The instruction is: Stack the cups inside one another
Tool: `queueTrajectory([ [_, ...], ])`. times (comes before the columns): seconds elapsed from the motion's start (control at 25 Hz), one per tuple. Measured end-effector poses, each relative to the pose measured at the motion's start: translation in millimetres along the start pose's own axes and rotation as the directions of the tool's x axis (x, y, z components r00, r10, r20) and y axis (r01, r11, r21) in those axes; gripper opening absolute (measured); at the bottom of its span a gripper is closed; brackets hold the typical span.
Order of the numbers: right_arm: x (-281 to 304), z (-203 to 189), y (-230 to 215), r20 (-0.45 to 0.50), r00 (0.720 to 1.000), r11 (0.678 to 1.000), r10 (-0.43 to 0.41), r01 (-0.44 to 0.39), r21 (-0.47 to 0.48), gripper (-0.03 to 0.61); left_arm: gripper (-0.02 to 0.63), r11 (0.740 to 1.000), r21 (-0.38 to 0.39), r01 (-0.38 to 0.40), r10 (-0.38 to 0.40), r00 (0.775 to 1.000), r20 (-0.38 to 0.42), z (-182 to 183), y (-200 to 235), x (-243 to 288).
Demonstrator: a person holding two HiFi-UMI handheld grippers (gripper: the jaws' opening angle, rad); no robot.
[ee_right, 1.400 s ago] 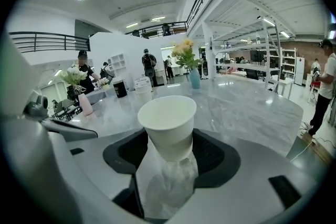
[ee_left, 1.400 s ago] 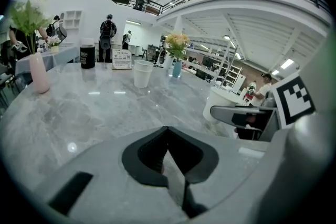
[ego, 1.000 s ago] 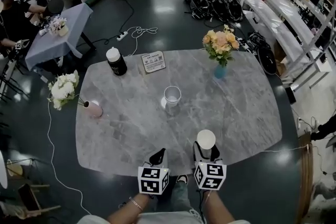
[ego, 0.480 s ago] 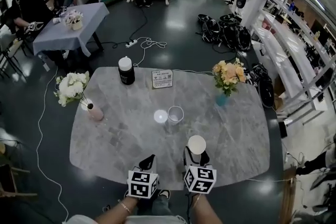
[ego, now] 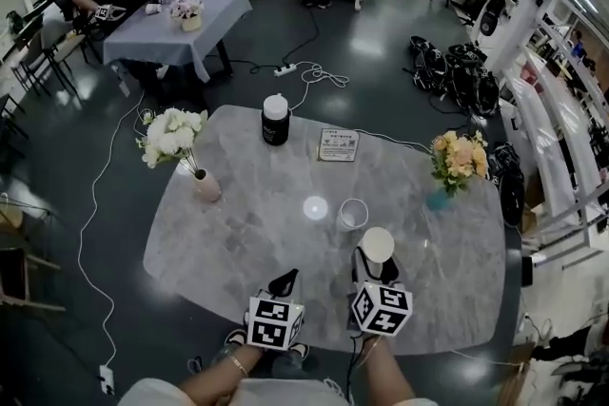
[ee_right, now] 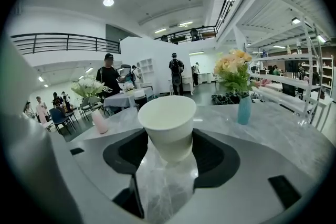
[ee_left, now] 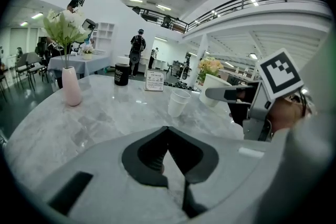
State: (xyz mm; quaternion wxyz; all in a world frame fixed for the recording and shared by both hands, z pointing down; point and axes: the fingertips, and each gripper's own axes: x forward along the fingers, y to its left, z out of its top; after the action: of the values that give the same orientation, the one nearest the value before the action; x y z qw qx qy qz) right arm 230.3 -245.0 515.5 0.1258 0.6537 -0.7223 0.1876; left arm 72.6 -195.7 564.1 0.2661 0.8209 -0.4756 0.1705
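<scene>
Glossy dark floor (ego: pixel 362 43), grey marble table (ego: pixel 257 242), white shelving (ego: pixel 547 143) at right

Two cups (ego: pixel 353 214), two vases (ego: pixel 206 186), one jar (ego: pixel 275 121)

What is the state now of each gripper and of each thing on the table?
left gripper: shut, nothing between its jaws.
right gripper: shut on the white cup.
white cup: held upright, mouth up, not yet stacked.
clear cup: standing upright on the table, apart from the white cup.
black jar: upright, white lid on.
pink vase: upright, holding white flowers.
blue vase: upright, holding flowers.
</scene>
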Motion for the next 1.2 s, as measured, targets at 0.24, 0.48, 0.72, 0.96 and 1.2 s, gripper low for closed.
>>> queueTrajectory([
  [0.24,23,16,8,0.009,0.998,0.998,0.056,-0.056,-0.013,0.242,-0.003,0.998,-0.024,-0.053,0.053,0.999,0.004,3,11,1],
  [0.48,42,24,12,0.009,0.995,0.995,0.098,-0.098,-0.025,0.242,-0.003,0.994,-0.044,-0.098,0.099,0.995,0.012,5,17,1],
  [0.72,58,33,11,0.020,0.992,0.992,0.122,-0.122,-0.030,0.242,-0.003,0.988,-0.064,-0.137,0.138,0.990,0.014,2,23,-1],
  [0.96,71,35,13,0.014,0.989,0.988,0.145,-0.144,-0.047,0.242,-0.003,0.982,-0.082,-0.169,0.171,0.985,0.017,2,27,-3],
  [1.2,84,31,13,0.001,0.988,0.986,0.157,-0.157,-0.064,0.242,-0.003,0.975,-0.096,-0.199,0.202,0.979,0.022,-1,32,-8],
])
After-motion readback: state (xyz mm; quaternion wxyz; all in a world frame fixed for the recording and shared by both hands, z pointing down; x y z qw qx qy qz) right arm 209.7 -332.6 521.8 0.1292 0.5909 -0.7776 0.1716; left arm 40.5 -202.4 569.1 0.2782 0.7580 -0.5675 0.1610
